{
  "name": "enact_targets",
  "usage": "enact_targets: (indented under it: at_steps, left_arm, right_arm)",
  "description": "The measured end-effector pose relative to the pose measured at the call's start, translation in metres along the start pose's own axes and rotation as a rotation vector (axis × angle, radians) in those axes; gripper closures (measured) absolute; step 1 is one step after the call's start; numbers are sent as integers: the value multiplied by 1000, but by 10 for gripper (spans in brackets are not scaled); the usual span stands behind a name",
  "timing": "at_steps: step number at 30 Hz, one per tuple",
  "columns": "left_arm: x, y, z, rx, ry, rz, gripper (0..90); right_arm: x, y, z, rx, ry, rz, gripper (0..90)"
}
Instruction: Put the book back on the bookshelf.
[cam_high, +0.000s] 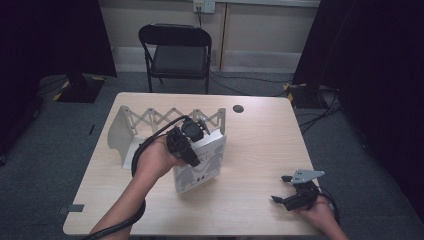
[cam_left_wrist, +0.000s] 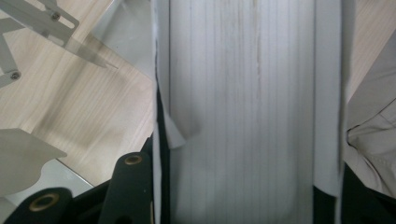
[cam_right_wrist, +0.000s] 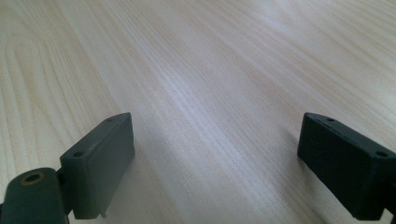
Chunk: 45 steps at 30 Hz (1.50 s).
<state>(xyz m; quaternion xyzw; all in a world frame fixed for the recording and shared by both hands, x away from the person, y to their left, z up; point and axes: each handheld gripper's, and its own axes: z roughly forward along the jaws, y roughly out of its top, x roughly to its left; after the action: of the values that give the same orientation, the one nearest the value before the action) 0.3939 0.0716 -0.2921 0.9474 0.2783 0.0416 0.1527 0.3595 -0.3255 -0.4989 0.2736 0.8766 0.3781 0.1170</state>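
The right gripper (cam_high: 294, 194), jaws spread, idles at five o'clock; the left gripper (cam_high: 192, 137) pinches the book (cam_high: 202, 165) upright, likely steering it to the expandable rack (cam_high: 150, 120).

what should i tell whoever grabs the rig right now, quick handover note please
Left gripper: shut on the book, clamped across its page edge and holding it upright on the table.
Right gripper: open, nothing between its jaws, resting low over the table's near right part.
Expandable book rack: stands at the table's far left, just behind and left of the book; nothing in it that I can see.
Done: book gripped and stood up.
Left, as I judge it: move the book into the rack and release.
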Motion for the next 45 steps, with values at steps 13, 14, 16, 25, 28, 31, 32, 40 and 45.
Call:
enact_targets:
  at_steps: [13,14,16,25,28,31,32,40,45]
  left_arm:
    - [13,1,2,4,7,-49,536]
    - [14,1,2,5,6,-55,536]
    - [15,3,2,4,18,-63,536]
    - [19,9,2,4,27,-87,536]
    - [21,10,2,7,29,-97,536]
    - [23,11,3,10,32,-107,536]
    - [24,11,3,14,33,-106,536]
    - [26,16,1,15,42,-131,536]
    - [28,20,2,18,46,-132,535]
  right_arm:
    - [0,0,0,-1,-2,6,102]
    - [0,0,0,-1,-2,6,102]
    - [0,0,0,-1,-2,6,103]
    - [0,0,0,-1,-3,5,103]
    - [0,0,0,-1,-3,6,102]
    - [0,0,0,-1,-2,6,102]
    - [0,0,0,-1,-2,6,102]
    - [0,0,0,-1,-3,6,103]
    - [0,0,0,-1,-4,6,102]
